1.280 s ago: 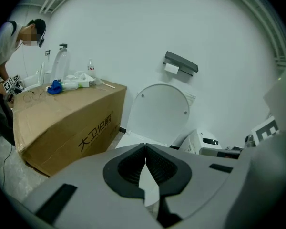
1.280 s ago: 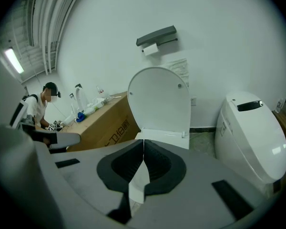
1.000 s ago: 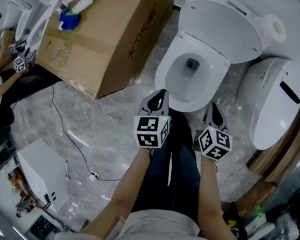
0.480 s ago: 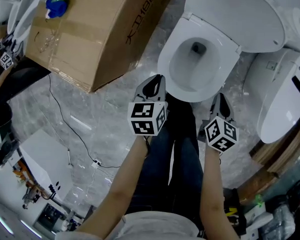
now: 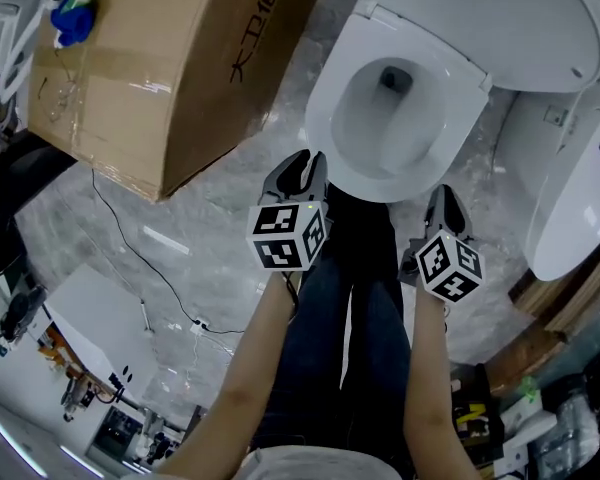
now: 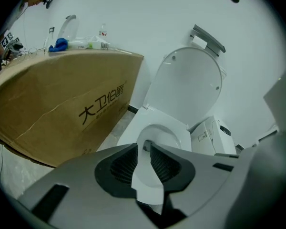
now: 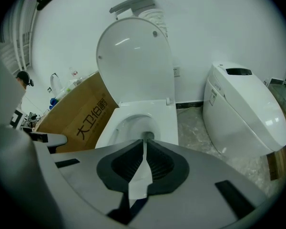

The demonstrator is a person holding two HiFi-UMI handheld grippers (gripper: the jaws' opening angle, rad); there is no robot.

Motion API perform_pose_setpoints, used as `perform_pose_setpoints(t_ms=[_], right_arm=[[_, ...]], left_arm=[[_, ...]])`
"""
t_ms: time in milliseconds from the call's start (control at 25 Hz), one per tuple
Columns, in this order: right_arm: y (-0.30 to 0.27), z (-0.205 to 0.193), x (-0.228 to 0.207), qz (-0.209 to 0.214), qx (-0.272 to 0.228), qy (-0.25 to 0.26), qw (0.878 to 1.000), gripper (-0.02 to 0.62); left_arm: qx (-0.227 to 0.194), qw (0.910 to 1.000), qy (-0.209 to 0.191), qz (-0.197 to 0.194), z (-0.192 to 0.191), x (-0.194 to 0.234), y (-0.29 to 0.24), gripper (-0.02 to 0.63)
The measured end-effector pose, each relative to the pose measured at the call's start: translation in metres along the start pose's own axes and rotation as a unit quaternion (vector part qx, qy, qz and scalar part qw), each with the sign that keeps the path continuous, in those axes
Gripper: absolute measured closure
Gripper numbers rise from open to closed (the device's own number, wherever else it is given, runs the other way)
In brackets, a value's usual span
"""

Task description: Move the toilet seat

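Cardboard box (image 5: 170,68) close left of toilet (image 5: 380,180), second toilet (image 5: 580,198) crowding right, bare floor (image 5: 220,218) before bowl

Illumination is bright and even, and shadows are soft. The white toilet lid (image 7: 133,66) carries a small glare streak. The floor (image 5: 220,298) shows pale reflections. Both gripper views have strong wide-angle distortion: the top edge of the cardboard box (image 6: 62,104) bows, and the picture corners are black. The outer edges of the head view are slightly soft.

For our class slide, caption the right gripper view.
Shut right gripper faces a toilet with raised lid, cardboard box alongside.
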State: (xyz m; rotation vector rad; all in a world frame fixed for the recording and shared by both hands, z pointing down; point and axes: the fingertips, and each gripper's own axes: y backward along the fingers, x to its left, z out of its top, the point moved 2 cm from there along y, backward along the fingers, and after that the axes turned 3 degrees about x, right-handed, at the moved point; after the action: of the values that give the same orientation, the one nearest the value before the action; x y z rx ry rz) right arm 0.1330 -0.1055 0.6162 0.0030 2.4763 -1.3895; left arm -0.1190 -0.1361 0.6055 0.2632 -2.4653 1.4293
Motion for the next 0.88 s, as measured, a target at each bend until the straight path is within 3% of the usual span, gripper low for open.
perform_pose_setpoints(t_ms=[320, 720, 880], right_arm=[[-0.025, -0.017, -0.013, -0.009, 0.002, -0.034, 0.999, 0.578], [-0.049, -0.041, -0.043, -0.013, 0.023, -0.076, 0.997, 0.578], [-0.056, -0.051, -0.056, -0.023, 0.025, -0.108, 0.994, 0.577]], left_arm=[[0.009, 0.9999, -0.009, 0.001, -0.013, 0.005, -0.03, 0.506], [0.055, 0.9981, 0.011, 0.026, -0.051, 0.032, -0.062, 0.446], [0.075, 0.9969, -0.007, 0.022, -0.069, 0.033, -0.074, 0.428]])
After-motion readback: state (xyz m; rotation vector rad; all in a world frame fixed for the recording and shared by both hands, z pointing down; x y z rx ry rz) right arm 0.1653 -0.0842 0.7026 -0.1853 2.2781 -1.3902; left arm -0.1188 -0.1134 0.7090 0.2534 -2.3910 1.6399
